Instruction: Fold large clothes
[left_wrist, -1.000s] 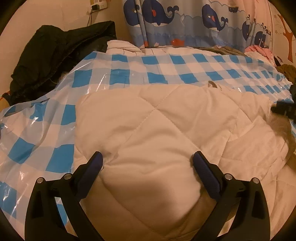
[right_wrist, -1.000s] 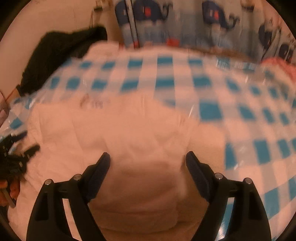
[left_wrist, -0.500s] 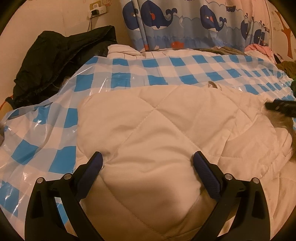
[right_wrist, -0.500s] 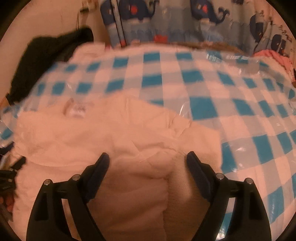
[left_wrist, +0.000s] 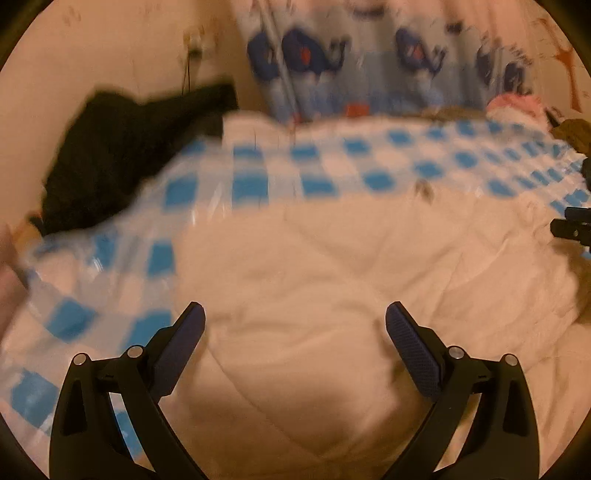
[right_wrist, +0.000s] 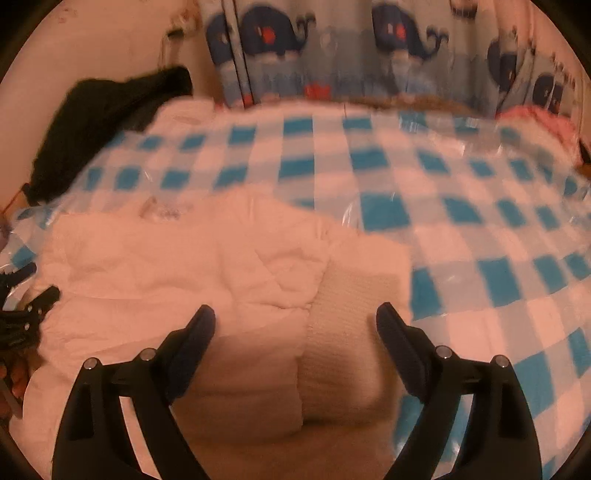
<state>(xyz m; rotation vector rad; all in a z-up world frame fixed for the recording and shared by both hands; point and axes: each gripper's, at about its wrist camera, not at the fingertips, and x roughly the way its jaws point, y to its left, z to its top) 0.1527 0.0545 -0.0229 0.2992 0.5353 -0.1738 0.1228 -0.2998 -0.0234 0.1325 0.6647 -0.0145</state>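
Observation:
A large cream quilted coat lies spread on a blue-and-white checked plastic sheet. My left gripper is open and empty just above the coat's quilted body. My right gripper is open and empty over the coat's sleeve, whose ribbed knit cuff lies between the fingers. The coat fills the lower left of the right wrist view. The right gripper shows at the right edge of the left wrist view; the left gripper shows at the left edge of the right wrist view.
A black garment is heaped at the back left against the wall. A whale-print curtain hangs behind the bed. Pink clothes and a brown item lie at the back right. The checked sheet extends right.
Both grippers have lifted and pulled back a little from the coat. The views now take in more of the wall and curtain. Both stay open.

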